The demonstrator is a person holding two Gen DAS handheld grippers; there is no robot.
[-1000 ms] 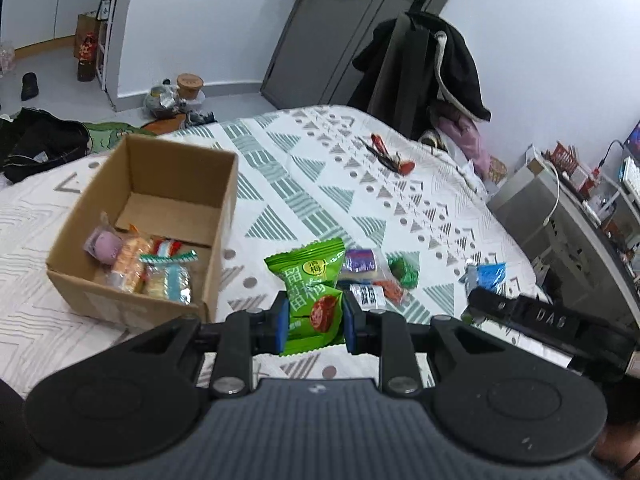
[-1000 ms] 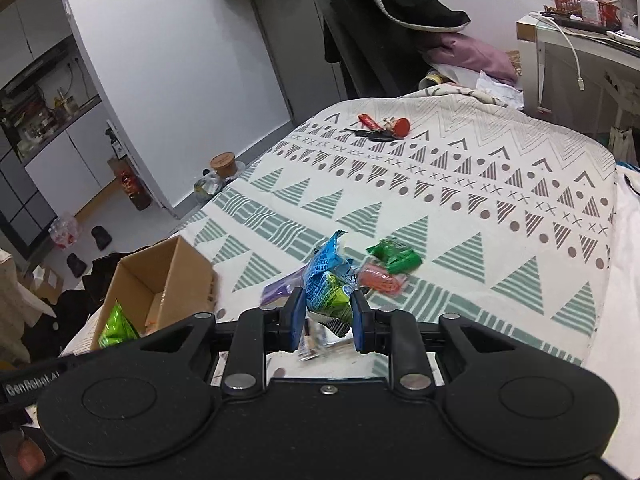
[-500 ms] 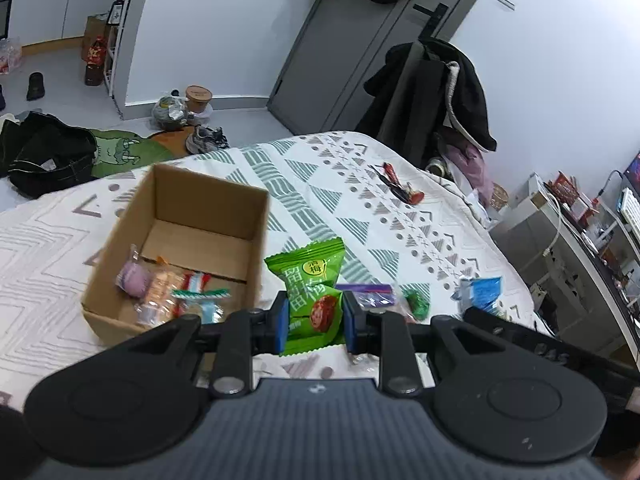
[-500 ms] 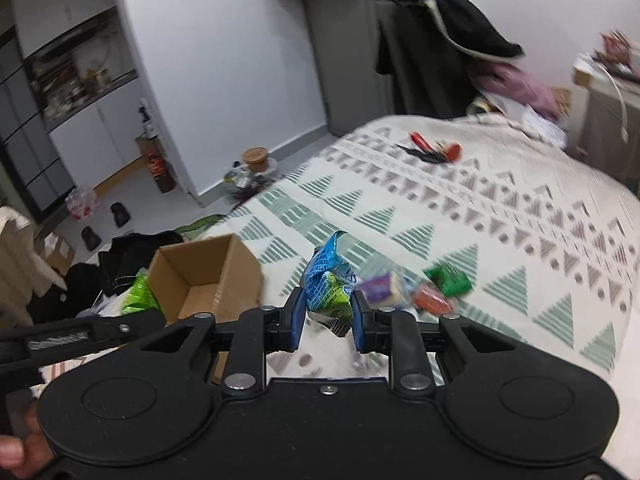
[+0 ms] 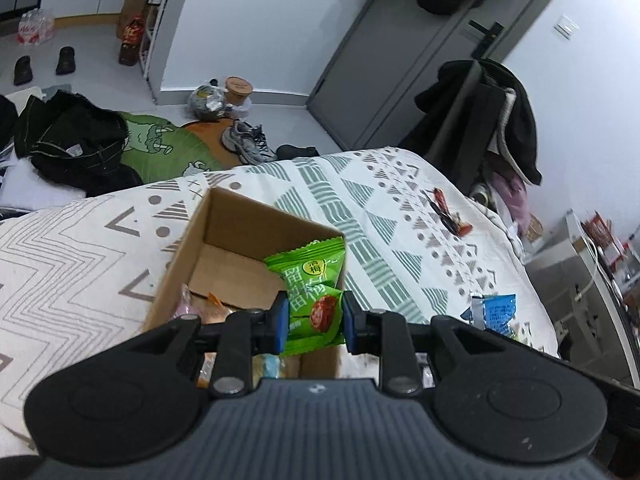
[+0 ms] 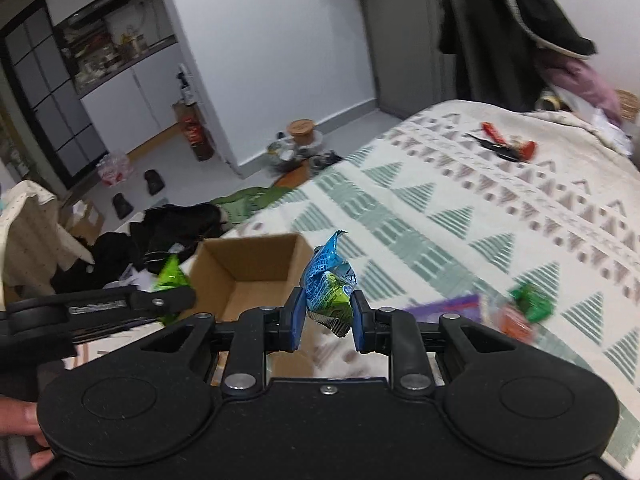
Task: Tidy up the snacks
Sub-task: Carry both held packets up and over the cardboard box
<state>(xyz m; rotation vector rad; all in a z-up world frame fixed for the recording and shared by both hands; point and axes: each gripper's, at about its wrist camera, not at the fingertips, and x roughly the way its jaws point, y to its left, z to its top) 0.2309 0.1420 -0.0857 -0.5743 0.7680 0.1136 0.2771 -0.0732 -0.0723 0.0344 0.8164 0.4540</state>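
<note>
My left gripper point(image 5: 314, 322) is shut on a green snack packet point(image 5: 312, 288) and holds it over the open cardboard box point(image 5: 224, 220) on the bed. Several wrapped snacks lie in the box point(image 5: 208, 312). My right gripper point(image 6: 326, 322) is shut on a blue and green snack packet point(image 6: 328, 280), held just right of the box point(image 6: 248, 264). The left gripper also shows in the right wrist view point(image 6: 160, 300) with its green packet point(image 6: 170, 276). The blue packet shows in the left wrist view point(image 5: 496, 312).
Loose snacks lie on the patterned bedspread: a purple one point(image 6: 452, 306), a red one point(image 6: 516, 320), a green one point(image 6: 532, 300). Red-handled tools point(image 6: 504, 146) lie farther back. Clothes and shoes point(image 5: 80, 148) cover the floor beyond the bed edge. A coat-draped chair point(image 5: 488, 120) stands behind.
Both grippers have moved left toward the box with their packets. The left one now hangs over the box; the right one has come up beside it.
</note>
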